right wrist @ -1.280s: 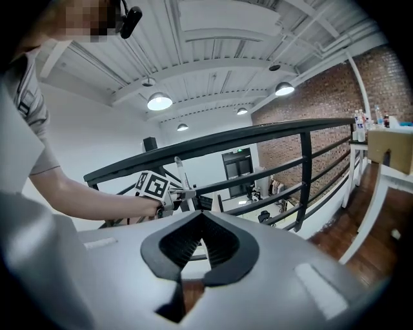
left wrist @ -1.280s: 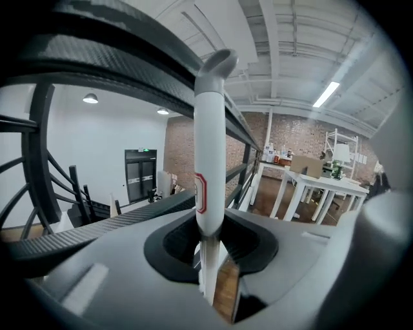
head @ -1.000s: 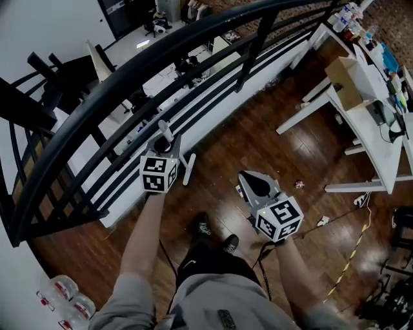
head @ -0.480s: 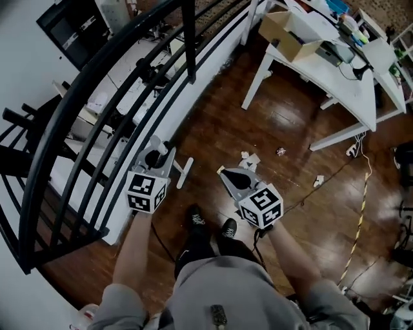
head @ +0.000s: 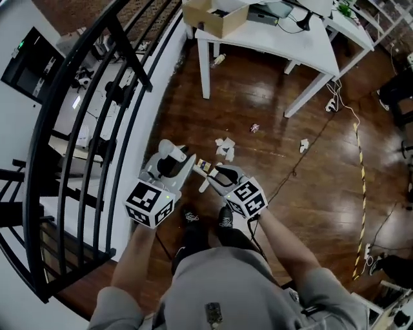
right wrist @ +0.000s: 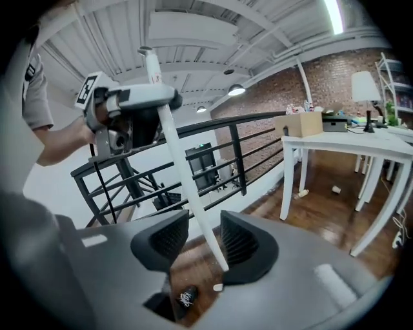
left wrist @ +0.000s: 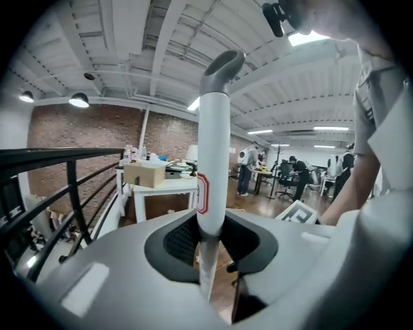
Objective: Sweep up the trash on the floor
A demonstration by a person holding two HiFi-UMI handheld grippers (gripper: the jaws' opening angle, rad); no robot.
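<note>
My left gripper (head: pixel 169 169) is shut on a long white broom handle (left wrist: pixel 211 161), which stands upright between its pads (left wrist: pixel 184 240) with its curved top above. The handle (right wrist: pixel 187 187) slants down from there through my right gripper (right wrist: pixel 197 242). The right jaws are opening, with the handle between them near the right pad and a gap on the other side. In the head view the right gripper (head: pixel 216 174) sits close beside the left one. Trash lies on the wooden floor ahead: white paper scraps (head: pixel 224 147), a small piece (head: pixel 255 128) and another (head: pixel 304 145).
A black railing (head: pixel 97 122) runs along the left. A white table (head: pixel 284 42) with a cardboard box (head: pixel 213 16) stands beyond the trash. A cable and yellow-black tape (head: pixel 359 167) cross the floor at right. The person's shoes (head: pixel 188 214) are just below the grippers.
The view has swung towards the table and trash. The two grippers came together; the right one reached the handle and its jaws opened around it. The left kept its hold.
</note>
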